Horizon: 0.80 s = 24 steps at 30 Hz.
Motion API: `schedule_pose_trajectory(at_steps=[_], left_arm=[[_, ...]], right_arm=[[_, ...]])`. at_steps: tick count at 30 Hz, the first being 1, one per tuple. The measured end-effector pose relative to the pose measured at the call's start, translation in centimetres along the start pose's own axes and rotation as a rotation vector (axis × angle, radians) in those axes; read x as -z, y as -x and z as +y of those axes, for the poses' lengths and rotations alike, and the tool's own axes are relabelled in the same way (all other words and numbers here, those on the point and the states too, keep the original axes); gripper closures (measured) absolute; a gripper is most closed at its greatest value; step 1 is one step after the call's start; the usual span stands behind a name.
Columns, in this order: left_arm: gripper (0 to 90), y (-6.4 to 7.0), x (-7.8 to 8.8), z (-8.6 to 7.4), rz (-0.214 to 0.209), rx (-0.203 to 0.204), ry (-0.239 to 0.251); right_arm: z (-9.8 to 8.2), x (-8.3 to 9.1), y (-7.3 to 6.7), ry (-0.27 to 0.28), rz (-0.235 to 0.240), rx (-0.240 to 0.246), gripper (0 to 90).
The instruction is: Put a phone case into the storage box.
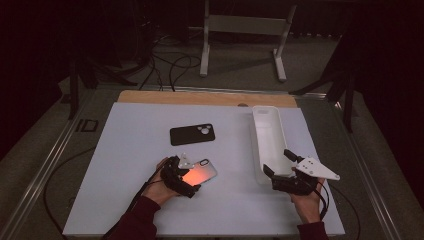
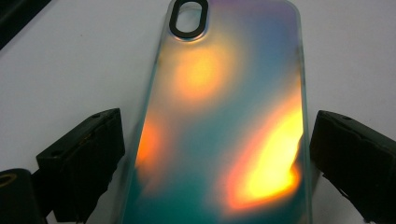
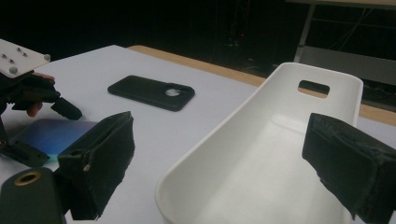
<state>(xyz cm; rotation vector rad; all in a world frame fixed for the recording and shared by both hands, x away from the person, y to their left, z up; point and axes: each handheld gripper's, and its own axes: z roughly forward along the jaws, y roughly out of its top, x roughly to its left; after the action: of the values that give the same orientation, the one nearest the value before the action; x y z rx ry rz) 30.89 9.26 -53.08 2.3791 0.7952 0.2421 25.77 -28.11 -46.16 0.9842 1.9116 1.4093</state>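
So: white tabletop (image 1: 125, 200) on a wooden board, dark room behind it, grey carpet floor with loose cables (image 1: 170, 67) and a white metal stand (image 1: 240, 30) at the far side. No readable writing or brand on anything.

Long white tray (image 1: 270, 137) lies right of centre, running away from the person, with a slot cut in its far end wall. Right gripper (image 1: 280, 161) sits at the tray's near end, jaws spread wide; in the right gripper view the tray's near rim lies between them, one jaw over its inside, the other outside on the tabletop side. No contact visible, nothing held.

Black phone case (image 1: 192, 134) lies flat mid-table with its camera cutout toward the tray, well apart from both grippers.

Iridescent phone case (image 1: 200, 174) lies flat on the tabletop near the person, left of the tray, reflecting orange and teal. Left gripper (image 1: 187, 175) is on its near end. In the left gripper view the case (image 2: 224, 130) runs up between the jaws, oval camera cutout at the far end. Jaws are apart, one along each long edge; right one just beside or touching the edge, left one with a small gap. Not clamped.
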Motion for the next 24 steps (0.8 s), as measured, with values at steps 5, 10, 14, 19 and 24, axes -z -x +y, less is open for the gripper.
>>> schedule_pose_trajectory(at_steps=[5, 10, 14, 19, 24], left_arm=[[8.1, 0.1, 0.1, 0.1, -0.002, 0.004, -0.007], [15.0, 0.1, 0.4, 0.1, -0.008, 0.002, -0.011], [15.7, 0.1, 0.4, 0.1, -0.005, -0.009, -0.008], [16.7, 0.2, 0.5, 0.1, 0.001, -0.017, 0.004], [16.8, 0.2, 1.1, 0.3, 0.031, -0.012, 0.035]], right_arm=[[0.0, 0.1, 0.0, 0.001, -0.004, -0.002, 8.8], [0.1, 0.1, 0.1, 0.004, -0.007, -0.002, 8.8], [0.2, 0.0, -0.2, 0.004, -0.003, -0.002, 8.8], [0.3, 0.0, -0.3, 0.0, -0.001, 0.007, 8.9], [0.3, 0.1, -0.2, 0.0, -0.01, 0.0, 8.9]])
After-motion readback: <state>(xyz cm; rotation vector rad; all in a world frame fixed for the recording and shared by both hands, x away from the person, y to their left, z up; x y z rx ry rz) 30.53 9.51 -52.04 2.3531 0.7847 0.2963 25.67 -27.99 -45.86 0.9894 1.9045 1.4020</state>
